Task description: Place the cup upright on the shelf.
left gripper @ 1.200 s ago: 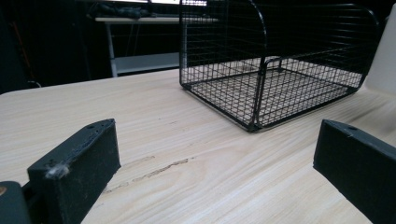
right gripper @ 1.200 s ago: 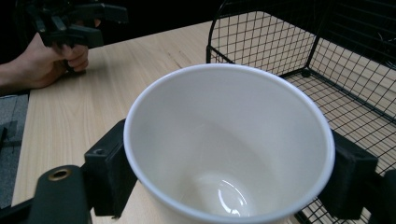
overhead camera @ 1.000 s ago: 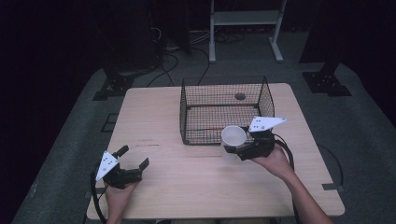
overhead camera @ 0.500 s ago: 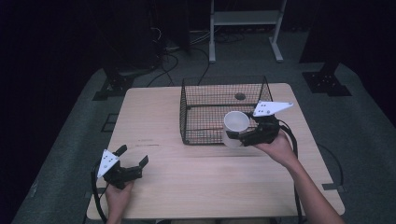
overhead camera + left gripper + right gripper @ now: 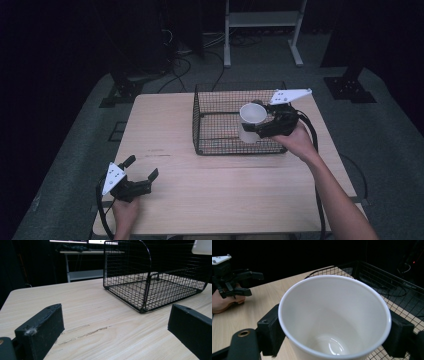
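Observation:
A white paper cup (image 5: 251,119) hangs upright over the right half of a black wire basket (image 5: 194,120), above its rim. My right gripper (image 5: 257,131) is shut on the cup's sides. In the right gripper view the cup (image 5: 334,322) is empty, and the black pads (image 5: 269,335) press on it from both sides of my right gripper (image 5: 334,340). My left gripper (image 5: 142,167) rests low at the table's near left corner, open with nothing between its jaws. In the left gripper view my left gripper (image 5: 115,335) points at the basket (image 5: 147,277).
The wooden table (image 5: 165,125) has dark floor on every side. A white shelf frame (image 5: 262,20) stands behind it, with cables on the floor. The basket's mesh wall (image 5: 387,272) lies just beyond the cup. The left gripper (image 5: 255,284) shows far off in the right gripper view.
My right gripper has lifted the cup from beside the basket's near right corner up and over the basket. The left gripper has stayed where it was.

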A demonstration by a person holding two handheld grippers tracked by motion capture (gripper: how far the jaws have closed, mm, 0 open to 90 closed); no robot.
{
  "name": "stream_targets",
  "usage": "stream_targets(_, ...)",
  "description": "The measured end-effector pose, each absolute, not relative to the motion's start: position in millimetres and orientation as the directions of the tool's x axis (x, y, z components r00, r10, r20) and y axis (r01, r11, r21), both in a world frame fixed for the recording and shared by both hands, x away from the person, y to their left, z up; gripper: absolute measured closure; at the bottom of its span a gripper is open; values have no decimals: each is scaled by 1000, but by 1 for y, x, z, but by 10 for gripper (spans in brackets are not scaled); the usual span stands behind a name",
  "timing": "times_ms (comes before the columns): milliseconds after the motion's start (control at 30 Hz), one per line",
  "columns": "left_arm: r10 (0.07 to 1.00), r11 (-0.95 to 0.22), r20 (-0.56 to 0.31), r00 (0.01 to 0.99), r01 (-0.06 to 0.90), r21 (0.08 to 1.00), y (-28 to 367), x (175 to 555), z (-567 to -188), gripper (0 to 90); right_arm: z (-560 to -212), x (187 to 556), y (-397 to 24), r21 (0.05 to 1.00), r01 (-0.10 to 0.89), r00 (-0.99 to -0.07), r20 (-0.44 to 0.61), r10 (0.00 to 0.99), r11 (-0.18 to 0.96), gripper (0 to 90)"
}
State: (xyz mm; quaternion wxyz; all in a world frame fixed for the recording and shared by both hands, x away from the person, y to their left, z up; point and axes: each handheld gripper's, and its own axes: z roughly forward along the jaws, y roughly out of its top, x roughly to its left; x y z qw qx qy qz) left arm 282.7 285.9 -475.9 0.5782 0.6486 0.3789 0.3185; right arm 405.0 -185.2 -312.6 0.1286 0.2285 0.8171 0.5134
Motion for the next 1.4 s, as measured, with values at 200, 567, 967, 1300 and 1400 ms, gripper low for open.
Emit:
stream_targets(200,851,-54,-14,525,114,992,285,282,-476,0,-307,421,-184,892,254,-858,30,512,373,189)
stream_targets(567,840,-25,-41,541,114,993,289,282,-478,0,-295,445,-178,887,270,-856,44,515,374,189)
stream_targets(967,838,-26,-36,545,107,994,290,281,-478,0,-297,469,-170,877,294,-852,59,521,381,189)
stream_targets(1300,835,-29,-34,549,105,994,290,281,-478,0,-312,488,-171,864,343,-836,101,540,369,189)
stream_targets(1400,835,-29,-32,550,103,994,289,281,-478,0,-317,493,-170,856,355,-832,106,545,376,189)
